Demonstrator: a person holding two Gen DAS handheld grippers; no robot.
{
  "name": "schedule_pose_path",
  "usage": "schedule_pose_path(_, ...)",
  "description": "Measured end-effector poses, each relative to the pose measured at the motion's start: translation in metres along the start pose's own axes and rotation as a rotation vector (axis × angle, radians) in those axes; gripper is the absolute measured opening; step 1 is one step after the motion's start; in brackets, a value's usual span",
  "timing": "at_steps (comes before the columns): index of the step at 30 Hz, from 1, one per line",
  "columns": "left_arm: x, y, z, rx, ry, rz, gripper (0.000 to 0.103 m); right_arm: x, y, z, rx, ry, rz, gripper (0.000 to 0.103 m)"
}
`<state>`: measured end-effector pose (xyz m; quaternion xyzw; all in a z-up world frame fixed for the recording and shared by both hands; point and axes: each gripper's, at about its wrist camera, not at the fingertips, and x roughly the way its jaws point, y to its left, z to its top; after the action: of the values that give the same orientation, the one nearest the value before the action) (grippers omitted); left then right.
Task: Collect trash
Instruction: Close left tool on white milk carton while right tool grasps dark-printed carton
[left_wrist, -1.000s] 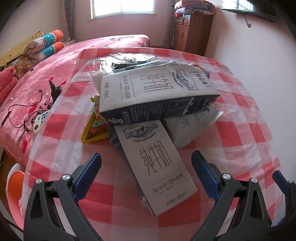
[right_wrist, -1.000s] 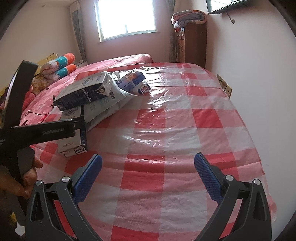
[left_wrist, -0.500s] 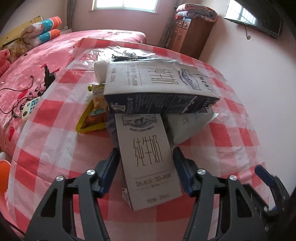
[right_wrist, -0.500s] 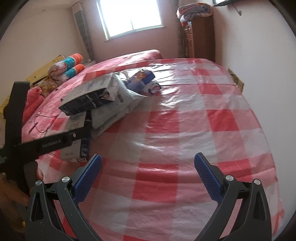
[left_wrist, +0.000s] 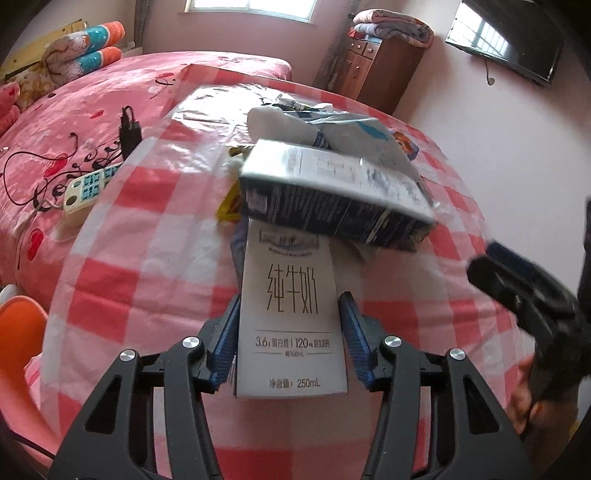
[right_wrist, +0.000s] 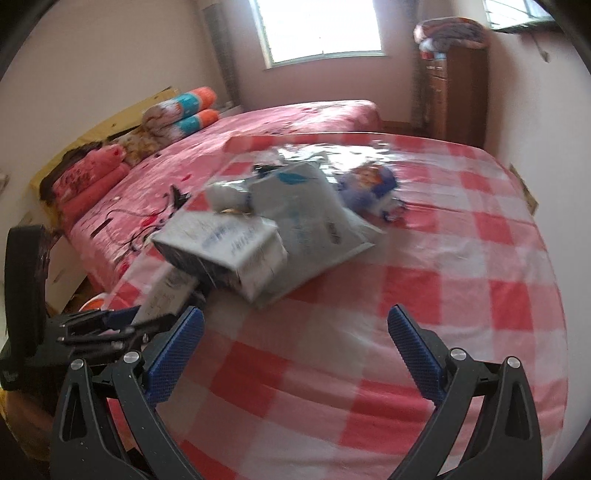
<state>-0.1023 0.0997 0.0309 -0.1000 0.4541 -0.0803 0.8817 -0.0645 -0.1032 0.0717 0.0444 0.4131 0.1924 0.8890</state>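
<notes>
The left gripper (left_wrist: 290, 332) has just been closing its jaws, and now its blue pads are pressed on the two long sides of a white milk carton (left_wrist: 291, 325). The carton lies flat on the red and white checked cloth (left_wrist: 147, 266), close to the near edge. Its far end is tucked under a second milk carton (left_wrist: 332, 199), which lies across it and looks tilted and blurry. Behind that one is a white plastic bag (left_wrist: 354, 136), and a bit of yellow wrapper (left_wrist: 229, 206) peeks out on the left of the pile. A small blue and white packet (right_wrist: 369, 188) lies to the far right of the pile. The right gripper (right_wrist: 295, 354) hangs over bare cloth to the right of the pile with its jaws wide apart and nothing between them. On the pink bed (left_wrist: 74, 122) to the left lie a remote control (left_wrist: 88, 192) and a black charger (left_wrist: 129, 133).
</notes>
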Motion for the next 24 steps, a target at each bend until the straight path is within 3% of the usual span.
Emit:
schedule_pose_path(10, -0.016, 0.021, -0.023, 0.128, 0.033, 0.006, 0.054, 0.042, 0.059, 0.011, -0.241, 0.078, 0.073, 0.099)
schedule_pose_path(15, -0.005, 0.023, -0.025, 0.145, 0.062, 0.036, 0.067, 0.071, 0.061, 0.02, -0.267, 0.134, 0.087, 0.099)
schedule_pose_path(19, -0.001, 0.026, -0.023, 0.128, 0.061, 0.038, 0.068, 0.09, 0.058, 0.028, -0.267, 0.172, 0.103, 0.099)
schedule_pose_path(24, 0.004, 0.023, -0.019, 0.136, 0.048, 0.065, 0.068, 0.1, 0.059, 0.034, -0.26, 0.214, 0.189, 0.099)
